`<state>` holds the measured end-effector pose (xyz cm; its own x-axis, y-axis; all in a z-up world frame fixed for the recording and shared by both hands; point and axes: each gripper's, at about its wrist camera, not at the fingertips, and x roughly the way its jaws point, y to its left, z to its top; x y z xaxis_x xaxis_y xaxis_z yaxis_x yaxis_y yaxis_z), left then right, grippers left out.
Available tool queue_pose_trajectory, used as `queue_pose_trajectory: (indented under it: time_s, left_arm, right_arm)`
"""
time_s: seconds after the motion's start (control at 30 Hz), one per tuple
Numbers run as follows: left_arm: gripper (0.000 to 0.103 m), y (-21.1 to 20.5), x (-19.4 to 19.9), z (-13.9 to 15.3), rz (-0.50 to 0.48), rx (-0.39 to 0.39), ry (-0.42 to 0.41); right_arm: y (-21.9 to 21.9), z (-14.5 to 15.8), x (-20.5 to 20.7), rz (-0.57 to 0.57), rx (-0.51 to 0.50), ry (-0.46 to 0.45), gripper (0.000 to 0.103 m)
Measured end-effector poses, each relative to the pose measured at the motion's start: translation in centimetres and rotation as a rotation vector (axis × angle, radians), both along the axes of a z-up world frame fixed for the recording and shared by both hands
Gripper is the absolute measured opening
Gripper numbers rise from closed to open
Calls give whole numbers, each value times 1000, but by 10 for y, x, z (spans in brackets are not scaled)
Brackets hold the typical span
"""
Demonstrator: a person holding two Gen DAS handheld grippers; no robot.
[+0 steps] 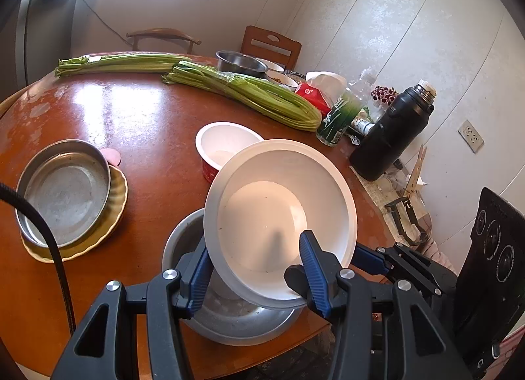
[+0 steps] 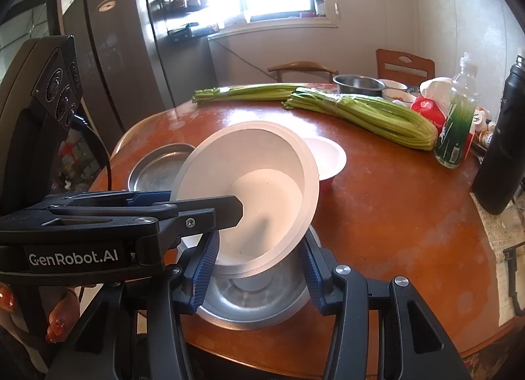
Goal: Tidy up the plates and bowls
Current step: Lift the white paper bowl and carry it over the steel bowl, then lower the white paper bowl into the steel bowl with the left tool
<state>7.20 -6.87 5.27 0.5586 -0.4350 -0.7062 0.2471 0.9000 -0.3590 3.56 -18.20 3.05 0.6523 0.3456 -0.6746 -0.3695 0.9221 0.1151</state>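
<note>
Round table (image 1: 137, 117): bare wood stood open left of centre, the far and right edges crowded. Celery bundles (image 1: 249, 94), two. Metal pans, two: one (image 1: 65, 190) on a yellow plate (image 1: 115, 216), one (image 2: 249, 301) at the near edge. White bowl (image 1: 282, 216), tilted, hung above that near pan, rim pinched by both grippers: left gripper (image 1: 259, 268), right gripper (image 2: 259, 258). Red-sided bowl (image 1: 223, 147) sat just behind. Only the right view showed the refrigerator (image 2: 131, 35).

Bare table (image 1: 137, 124) centre-left; celery (image 1: 262, 98), thermos (image 1: 393, 137) block far side.
</note>
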Motion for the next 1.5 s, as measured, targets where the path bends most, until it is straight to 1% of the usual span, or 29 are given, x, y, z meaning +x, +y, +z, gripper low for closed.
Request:
queue_pose_trajectory:
  time_s: [0.17,0.6,0.87,1.07,1.27,1.5]
  left_arm:
    - [51,2,-4,-4,4,9,5]
    - [51,6,-7,-29,16,15,54]
    - [51,4,-10,-37,19,47,59]
    - [51,3,-9,-45,21,60,77]
    - [51,4,-11,-47,25,75,74]
    - [51,6,-9,-50,33,74,75]
  right_arm:
    - [2,-4,-3,7,5,14,51]
    - [7,-23,-8,9,-1,72,51]
    - [9,-30,-9,9,2,93,51]
    - [13,-38,-7,11,-8,128,51]
    - [14,-39,-9,16,-2,140,51]
    - [12,-41,-11,7,6,148,51]
